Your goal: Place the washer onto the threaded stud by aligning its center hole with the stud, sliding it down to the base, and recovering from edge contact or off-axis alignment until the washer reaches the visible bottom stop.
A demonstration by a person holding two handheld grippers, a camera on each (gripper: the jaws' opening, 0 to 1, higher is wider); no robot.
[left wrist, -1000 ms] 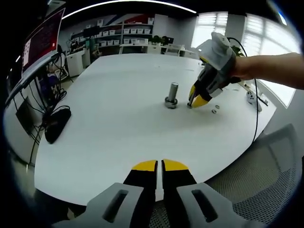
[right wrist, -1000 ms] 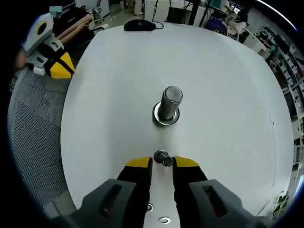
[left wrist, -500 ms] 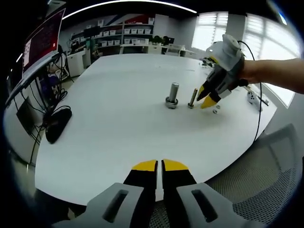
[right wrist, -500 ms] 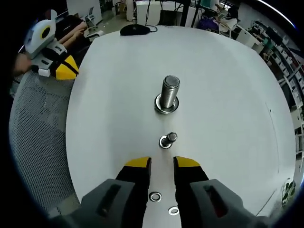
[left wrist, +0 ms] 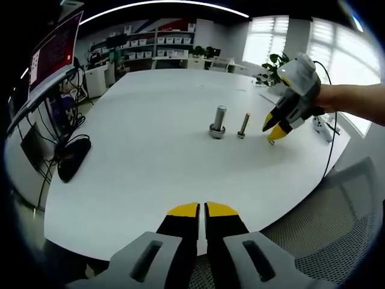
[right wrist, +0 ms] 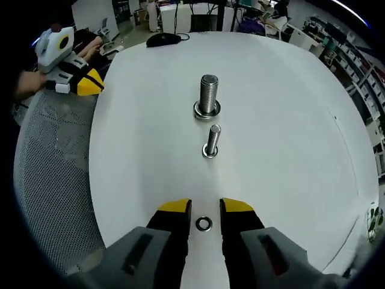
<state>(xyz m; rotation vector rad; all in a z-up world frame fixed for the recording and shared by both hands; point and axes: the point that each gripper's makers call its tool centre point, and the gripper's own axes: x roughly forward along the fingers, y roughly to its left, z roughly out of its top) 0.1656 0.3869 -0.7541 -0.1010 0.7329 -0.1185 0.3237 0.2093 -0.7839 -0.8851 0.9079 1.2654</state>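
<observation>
Right gripper view has the right gripper (right wrist: 204, 208) hovering with its jaws parted and empty on either side of a washer (right wrist: 204, 224) lying flat on the white table (right wrist: 289, 120), with the small stud (right wrist: 210, 141) and the large stud (right wrist: 208, 96) upright beyond it. The left gripper (left wrist: 201, 209) rests at the table's near edge, jaws together, holding nothing. A good pickup probably means lowering squarely, pinching the washer by its rim so the center hole stays free, then bringing it level over a stud's tip.
</observation>
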